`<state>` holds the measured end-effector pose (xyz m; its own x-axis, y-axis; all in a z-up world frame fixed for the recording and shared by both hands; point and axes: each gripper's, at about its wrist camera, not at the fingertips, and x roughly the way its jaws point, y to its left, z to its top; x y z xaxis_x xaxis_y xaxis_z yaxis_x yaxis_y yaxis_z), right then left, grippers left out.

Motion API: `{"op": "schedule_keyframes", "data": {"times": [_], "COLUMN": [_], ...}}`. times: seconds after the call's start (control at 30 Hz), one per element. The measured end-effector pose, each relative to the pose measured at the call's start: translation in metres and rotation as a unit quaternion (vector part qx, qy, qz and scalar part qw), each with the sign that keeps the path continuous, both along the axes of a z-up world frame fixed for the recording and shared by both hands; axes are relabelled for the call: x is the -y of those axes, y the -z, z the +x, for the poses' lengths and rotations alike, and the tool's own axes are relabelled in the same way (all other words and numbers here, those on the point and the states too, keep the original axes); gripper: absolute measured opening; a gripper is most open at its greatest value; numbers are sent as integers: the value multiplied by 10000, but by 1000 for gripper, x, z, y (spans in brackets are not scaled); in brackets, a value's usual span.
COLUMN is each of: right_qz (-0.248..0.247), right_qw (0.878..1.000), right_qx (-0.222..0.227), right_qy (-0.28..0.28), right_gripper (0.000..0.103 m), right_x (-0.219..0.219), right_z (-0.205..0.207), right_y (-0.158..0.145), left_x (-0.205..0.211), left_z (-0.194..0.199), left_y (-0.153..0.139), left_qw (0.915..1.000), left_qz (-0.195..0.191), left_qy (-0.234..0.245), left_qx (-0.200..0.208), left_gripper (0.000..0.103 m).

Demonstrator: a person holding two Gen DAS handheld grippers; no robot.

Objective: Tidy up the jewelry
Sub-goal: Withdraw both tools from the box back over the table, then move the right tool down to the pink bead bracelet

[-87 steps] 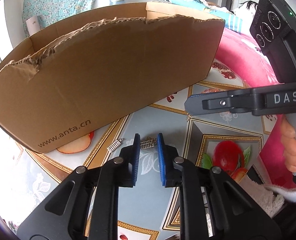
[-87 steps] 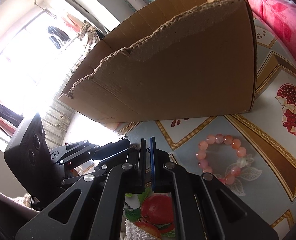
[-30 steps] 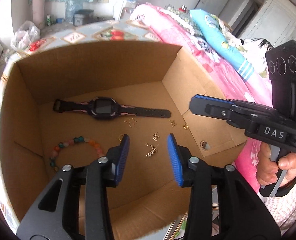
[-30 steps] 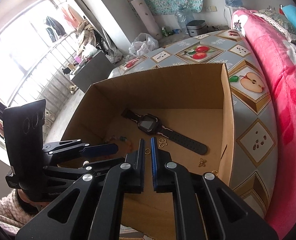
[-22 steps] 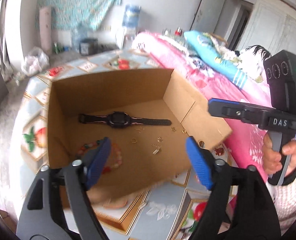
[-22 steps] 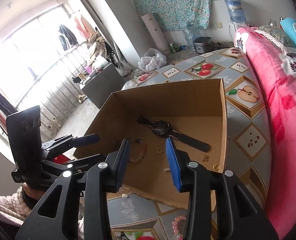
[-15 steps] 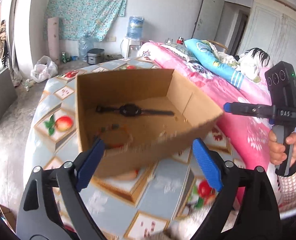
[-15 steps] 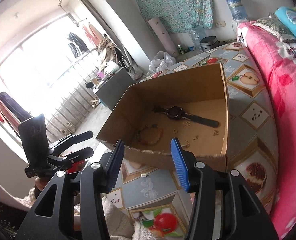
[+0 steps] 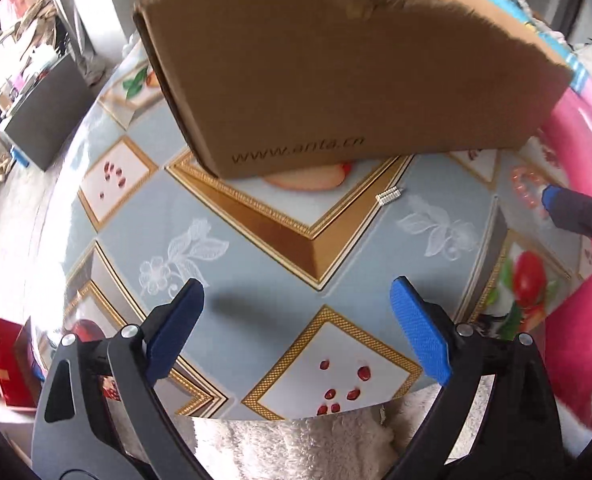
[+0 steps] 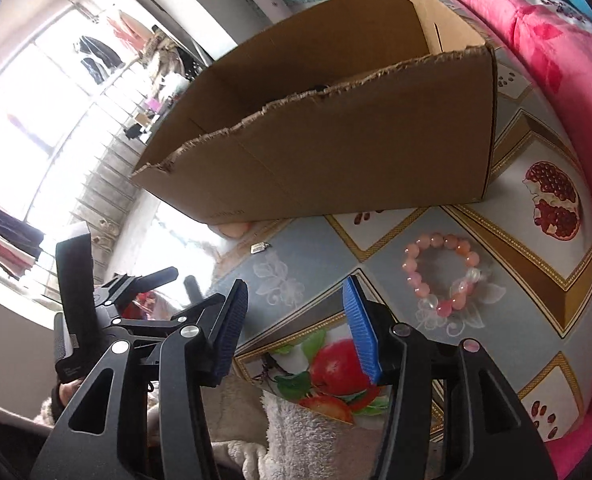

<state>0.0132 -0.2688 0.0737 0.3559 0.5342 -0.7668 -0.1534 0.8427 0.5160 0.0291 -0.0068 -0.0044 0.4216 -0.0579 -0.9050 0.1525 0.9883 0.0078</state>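
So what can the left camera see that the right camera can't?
Only the left wrist view shows the web address printed clearly on the cardboard box and a red bag down by the floor. Only the right wrist view shows the whole pink bead bracelet and the big bright window. Both show the box, the small silver earring on the table, and open grippers: left gripper, right gripper.

The box (image 10: pixel 336 140) sits on the table (image 10: pixel 536 264). The bracelet (image 10: pixel 442 276) lies before it to the right, the clip (image 10: pixel 258 247) before it to the left.
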Motion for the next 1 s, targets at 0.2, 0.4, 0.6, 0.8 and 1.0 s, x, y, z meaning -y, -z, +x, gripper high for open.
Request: {"op": "schedule_keyframes", "data": {"times": [0.2,0.4,0.6,0.8,1.0], "right_qz": [-229,-311,-677,-873,-1096], "right_qw": [9996,9994,9975,9957,9934], "right_qx": [-157,-160,-47,-118,-231], "right_qy": [-83,36,217,302,244], "right_gripper": [50,55,56,56,56], "right_x": [-10,-3,12,22,13], "right_z": [1,6,12,17,20], "right_y": [7,1,-5,1,12], "left_x": [3,8,19,24,25], "left_z": [-1,-5,-9,-9,-10], "left_y": [1,3,2,1,-1], "left_qw": [9999,9998,9997,9997,9997], "left_qz": [6,12,15,10,10], "left_qy": [-98,-169,-187,-165,-165], "left_qx": [76,120,141,153,172], "left_gripper": [95,95,95,95,95]}}
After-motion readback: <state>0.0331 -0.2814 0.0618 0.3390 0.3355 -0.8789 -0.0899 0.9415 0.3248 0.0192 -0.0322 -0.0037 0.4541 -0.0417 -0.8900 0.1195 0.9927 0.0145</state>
